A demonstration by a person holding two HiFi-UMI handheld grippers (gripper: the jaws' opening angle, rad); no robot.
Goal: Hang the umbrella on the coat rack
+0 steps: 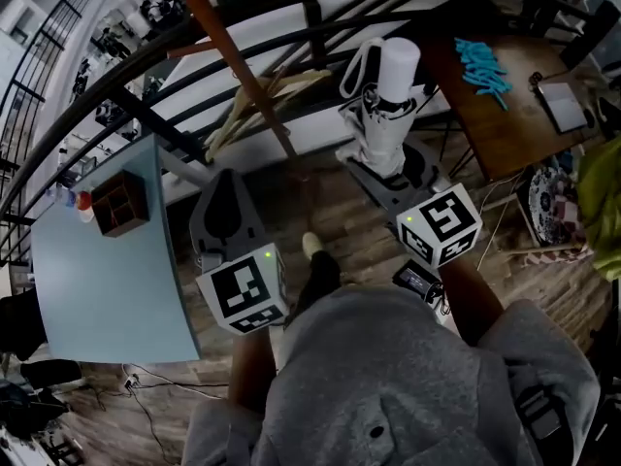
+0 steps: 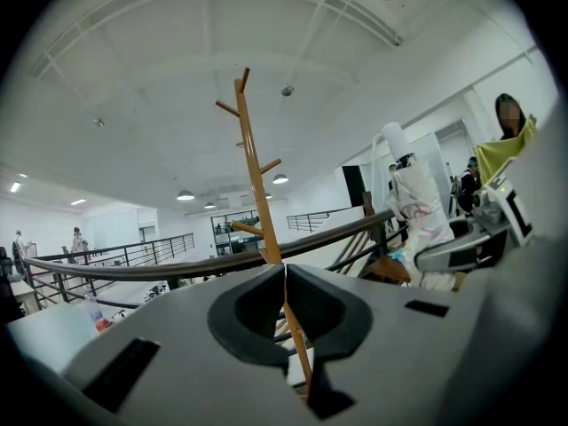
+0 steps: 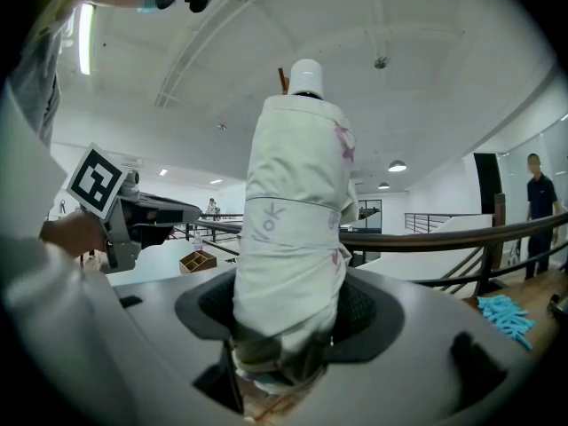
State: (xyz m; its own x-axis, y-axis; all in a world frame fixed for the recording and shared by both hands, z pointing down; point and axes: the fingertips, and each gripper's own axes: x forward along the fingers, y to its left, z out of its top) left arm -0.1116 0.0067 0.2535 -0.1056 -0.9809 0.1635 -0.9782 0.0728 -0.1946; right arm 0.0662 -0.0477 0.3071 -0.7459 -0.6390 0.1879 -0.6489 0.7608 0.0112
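Note:
A folded white umbrella (image 1: 386,100) stands upright with its cap on top, and my right gripper (image 1: 386,170) is shut on its lower end. In the right gripper view the umbrella (image 3: 296,229) fills the space between the jaws. Its strap loop (image 1: 356,66) hangs at the upper left. The orange-brown coat rack (image 1: 247,81) rises between my grippers, its pole slanting up to the left; its pegs (image 2: 254,162) show in the left gripper view. My left gripper (image 1: 226,187) sits left of the pole, shut and empty (image 2: 284,275).
A dark curved railing (image 1: 291,37) runs across just beyond the rack. A pale blue table (image 1: 107,260) at the left carries a wooden box (image 1: 120,203). A wooden desk (image 1: 505,105) with blue items (image 1: 482,66) stands at the right. People stand further off.

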